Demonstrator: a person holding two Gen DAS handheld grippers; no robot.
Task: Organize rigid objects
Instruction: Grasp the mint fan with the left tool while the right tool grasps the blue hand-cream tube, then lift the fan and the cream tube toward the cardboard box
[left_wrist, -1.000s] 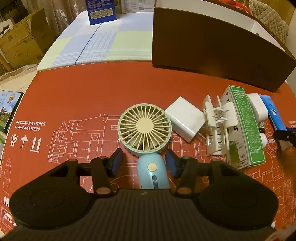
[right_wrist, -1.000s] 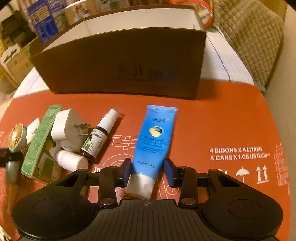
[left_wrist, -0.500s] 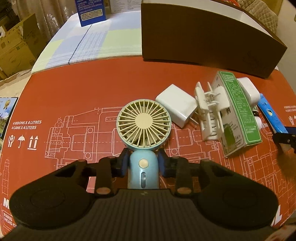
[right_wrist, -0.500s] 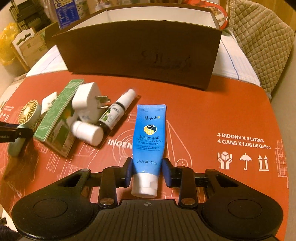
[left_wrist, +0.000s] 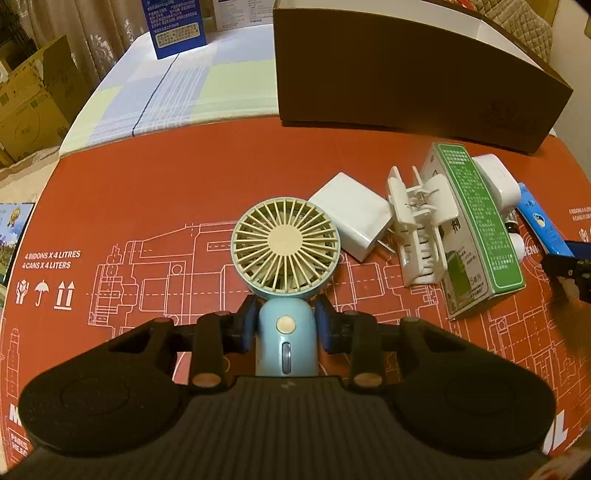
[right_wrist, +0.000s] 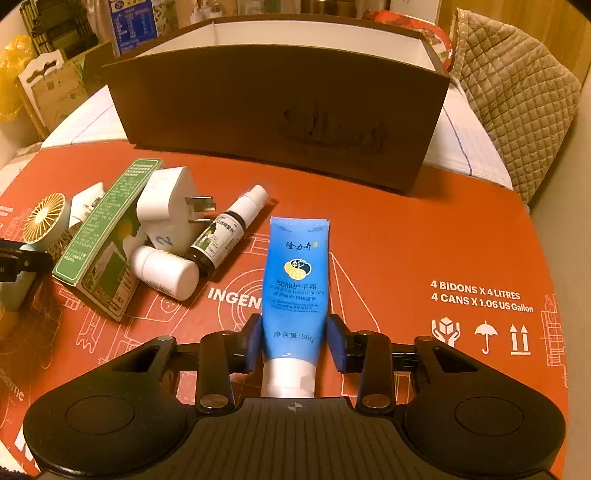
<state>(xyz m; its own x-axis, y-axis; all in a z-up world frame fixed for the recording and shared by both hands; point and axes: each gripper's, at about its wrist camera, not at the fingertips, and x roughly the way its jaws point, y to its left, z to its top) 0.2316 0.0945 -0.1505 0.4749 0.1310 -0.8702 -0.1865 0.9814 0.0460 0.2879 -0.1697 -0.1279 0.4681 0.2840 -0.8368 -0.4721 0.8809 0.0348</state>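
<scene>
A small hand fan lies on the red mat, its cream grille (left_wrist: 284, 247) facing up. My left gripper (left_wrist: 286, 317) is shut on the fan's light-blue handle (left_wrist: 286, 339), just below the head. A blue hand-cream tube (right_wrist: 295, 269) lies flat with its white cap towards me. My right gripper (right_wrist: 295, 332) holds the tube's lower end; its jaws are opening slightly, but both pads still touch the tube's sides. A big brown cardboard box (right_wrist: 277, 110) with a white inside stands open at the back of the mat.
Between the fan and the tube lie a white charger (left_wrist: 352, 225), a white claw clip (left_wrist: 421, 229), a green-and-white carton (left_wrist: 476, 225), a white plug adapter (right_wrist: 166, 214), a dark spray bottle (right_wrist: 221, 236) and a small white bottle (right_wrist: 166, 269). Checked cloth (left_wrist: 166, 92) lies beyond the mat.
My left gripper has closed from wide open onto the fan's handle. The right gripper has lined up with the tube, and its pads now sit against the tube's sides.
</scene>
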